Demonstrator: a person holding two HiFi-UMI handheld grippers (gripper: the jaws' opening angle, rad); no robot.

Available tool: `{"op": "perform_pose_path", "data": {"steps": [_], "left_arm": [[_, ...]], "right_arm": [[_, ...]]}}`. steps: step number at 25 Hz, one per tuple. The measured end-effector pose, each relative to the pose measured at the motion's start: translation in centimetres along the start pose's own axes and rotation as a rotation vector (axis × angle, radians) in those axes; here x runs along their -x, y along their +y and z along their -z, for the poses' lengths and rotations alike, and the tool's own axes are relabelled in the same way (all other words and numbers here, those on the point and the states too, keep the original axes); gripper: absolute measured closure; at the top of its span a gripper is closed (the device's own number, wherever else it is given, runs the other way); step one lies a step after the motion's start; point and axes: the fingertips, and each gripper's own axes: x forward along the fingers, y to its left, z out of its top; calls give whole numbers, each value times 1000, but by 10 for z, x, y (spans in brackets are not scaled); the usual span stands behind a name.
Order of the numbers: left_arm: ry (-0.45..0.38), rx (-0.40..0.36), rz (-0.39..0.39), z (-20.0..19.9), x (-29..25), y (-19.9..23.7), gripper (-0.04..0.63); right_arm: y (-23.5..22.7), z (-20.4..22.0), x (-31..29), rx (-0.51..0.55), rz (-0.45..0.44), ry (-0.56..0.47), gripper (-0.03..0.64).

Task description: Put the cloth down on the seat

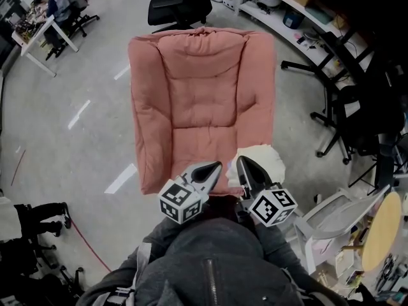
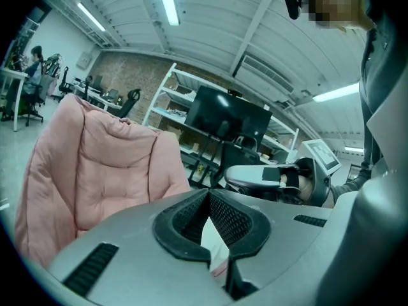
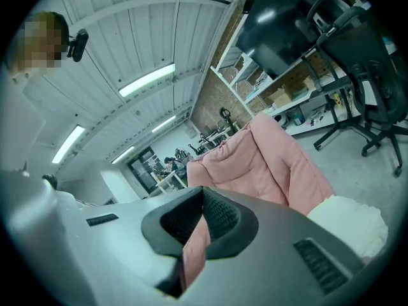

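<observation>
Cloth (image 1: 262, 158) is lying on the armchair (image 1: 201, 101) just right of the right gripper (image 1: 241, 161), which is hovering closed and empty like the left gripper (image 1: 216, 166)

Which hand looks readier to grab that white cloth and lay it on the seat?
The right gripper: the white cloth lies just beside its shut jaws, at the front corner of the armchair; the left gripper is farther off.

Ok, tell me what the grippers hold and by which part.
Nothing: the left gripper and right gripper are both shut and empty; the cloth lies beside the right one.
</observation>
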Motion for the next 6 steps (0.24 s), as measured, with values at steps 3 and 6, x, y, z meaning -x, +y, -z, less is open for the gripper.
{"op": "perform_pose_path", "data": {"steps": [3,6], "left_arm": [[3,1,0,1,0,-1,586],[5,2,-2,0,0,-1,586]], "right_arm": [[0,0,0,-2,-1,4,606],[2,-1,0,-3,-5,10,606]]}}
